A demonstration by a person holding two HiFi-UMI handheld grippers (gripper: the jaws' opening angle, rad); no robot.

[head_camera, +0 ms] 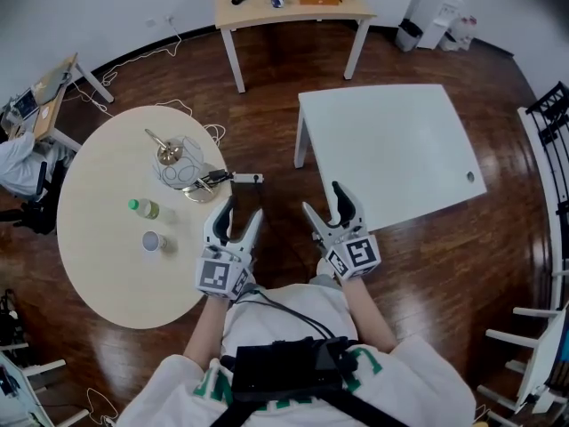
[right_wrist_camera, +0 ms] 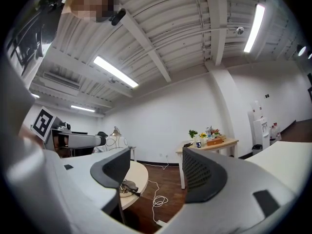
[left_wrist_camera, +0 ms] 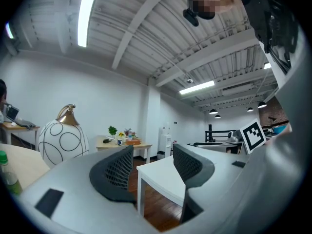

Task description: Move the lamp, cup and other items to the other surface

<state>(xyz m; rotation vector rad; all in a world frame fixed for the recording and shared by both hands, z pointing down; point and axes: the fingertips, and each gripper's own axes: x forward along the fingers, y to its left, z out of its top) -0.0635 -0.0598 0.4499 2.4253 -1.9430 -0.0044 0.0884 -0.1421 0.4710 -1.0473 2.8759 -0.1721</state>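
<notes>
A lamp (head_camera: 182, 169) with a white ringed globe and a brass head stands on the round beige table (head_camera: 98, 274), with a green bottle (head_camera: 144, 208) and a small cup (head_camera: 153, 241) nearer the person. To the right is the white square table (head_camera: 391, 149). My left gripper (head_camera: 238, 221) hovers open and holds nothing by the round table's right edge, the lamp (left_wrist_camera: 61, 135) and bottle (left_wrist_camera: 7, 172) to its left and the white table (left_wrist_camera: 165, 177) ahead. My right gripper (head_camera: 327, 210) is open and holds nothing near the white table's near corner; it looks at the round table (right_wrist_camera: 131, 177).
A wooden table (head_camera: 293, 9) with small items stands at the back, with a water dispenser (head_camera: 440, 12) to its right. A power strip with cable (head_camera: 244, 178) lies on the wood floor between the tables. A person sits at a desk (head_camera: 18, 158) far left. A black rack (head_camera: 551, 114) stands far right.
</notes>
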